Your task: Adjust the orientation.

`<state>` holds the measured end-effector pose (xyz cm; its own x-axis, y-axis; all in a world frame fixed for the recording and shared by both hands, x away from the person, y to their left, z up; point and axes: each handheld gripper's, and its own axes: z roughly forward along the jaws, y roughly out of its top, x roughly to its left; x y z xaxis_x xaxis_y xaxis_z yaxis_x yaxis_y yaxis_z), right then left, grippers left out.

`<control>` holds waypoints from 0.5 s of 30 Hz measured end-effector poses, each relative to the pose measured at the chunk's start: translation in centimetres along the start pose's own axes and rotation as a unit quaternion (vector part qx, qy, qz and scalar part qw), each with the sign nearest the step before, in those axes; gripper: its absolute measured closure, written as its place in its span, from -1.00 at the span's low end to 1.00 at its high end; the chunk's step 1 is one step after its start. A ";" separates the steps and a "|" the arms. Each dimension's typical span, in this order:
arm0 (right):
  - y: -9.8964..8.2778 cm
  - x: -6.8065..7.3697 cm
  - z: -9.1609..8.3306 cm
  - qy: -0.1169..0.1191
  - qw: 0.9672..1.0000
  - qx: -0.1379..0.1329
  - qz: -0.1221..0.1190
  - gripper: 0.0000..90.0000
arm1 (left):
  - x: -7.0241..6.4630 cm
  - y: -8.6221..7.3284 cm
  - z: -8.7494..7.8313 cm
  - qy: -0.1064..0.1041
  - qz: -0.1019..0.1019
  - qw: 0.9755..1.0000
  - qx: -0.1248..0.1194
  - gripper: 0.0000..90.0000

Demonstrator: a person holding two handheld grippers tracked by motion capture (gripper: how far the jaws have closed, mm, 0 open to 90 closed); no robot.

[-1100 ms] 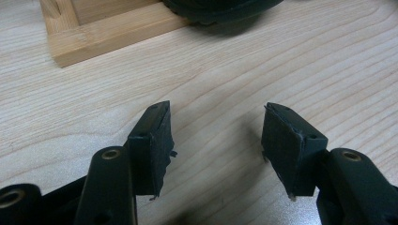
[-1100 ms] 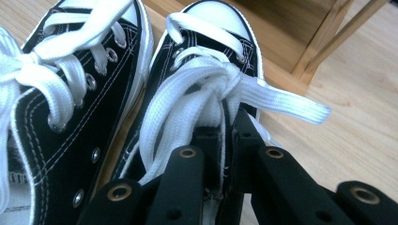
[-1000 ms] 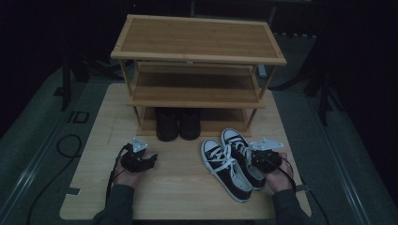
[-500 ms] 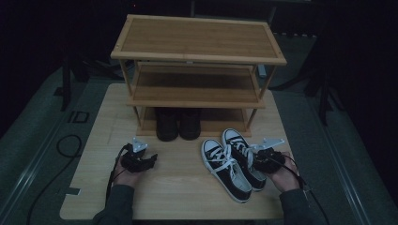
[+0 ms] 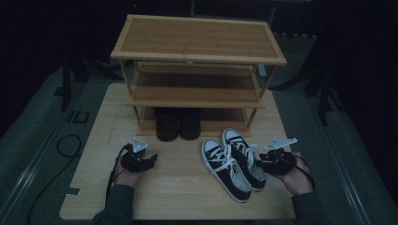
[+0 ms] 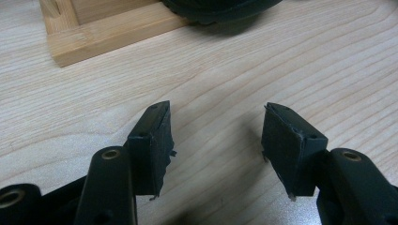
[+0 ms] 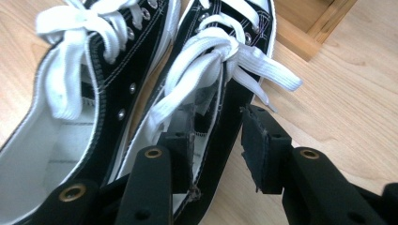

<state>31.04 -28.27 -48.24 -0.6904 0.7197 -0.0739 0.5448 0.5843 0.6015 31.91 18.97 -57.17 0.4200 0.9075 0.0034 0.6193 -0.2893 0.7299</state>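
Black canvas sneakers [image 5: 234,166] with white laces, side by side on pale wooden table [image 5: 178,197]; right gripper [image 7: 218,140] just opening, apparently straddling nearer sneaker's wall; left gripper [image 6: 216,140] wide, empty.

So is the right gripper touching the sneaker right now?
Cannot tell. In the right gripper view the right gripper straddles the side wall of the nearer sneaker, one jaw inside, one outside. Its jaws have just been opening, and neither a gap nor contact shows plainly.
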 end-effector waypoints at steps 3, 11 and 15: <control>0.2 0.3 -0.7 0.006 1.000 -0.004 -0.003 0.44 | 0.0 0.0 0.0 0.000 0.000 1.000 0.000 -0.04; 1.0 1.8 -1.4 0.014 0.999 -0.007 -0.031 0.46 | 0.0 0.0 0.0 0.000 0.000 1.000 0.000 -0.04; 1.5 2.6 -1.3 0.029 0.999 -0.009 -0.040 0.45 | 0.0 0.0 0.0 0.000 0.000 1.000 0.000 -0.04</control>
<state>29.47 -25.97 -46.51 -0.7577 0.6481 -0.0765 0.4786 0.6315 0.6101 31.90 18.97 -57.17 0.4201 0.9075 0.0034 0.6197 -0.2896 0.7295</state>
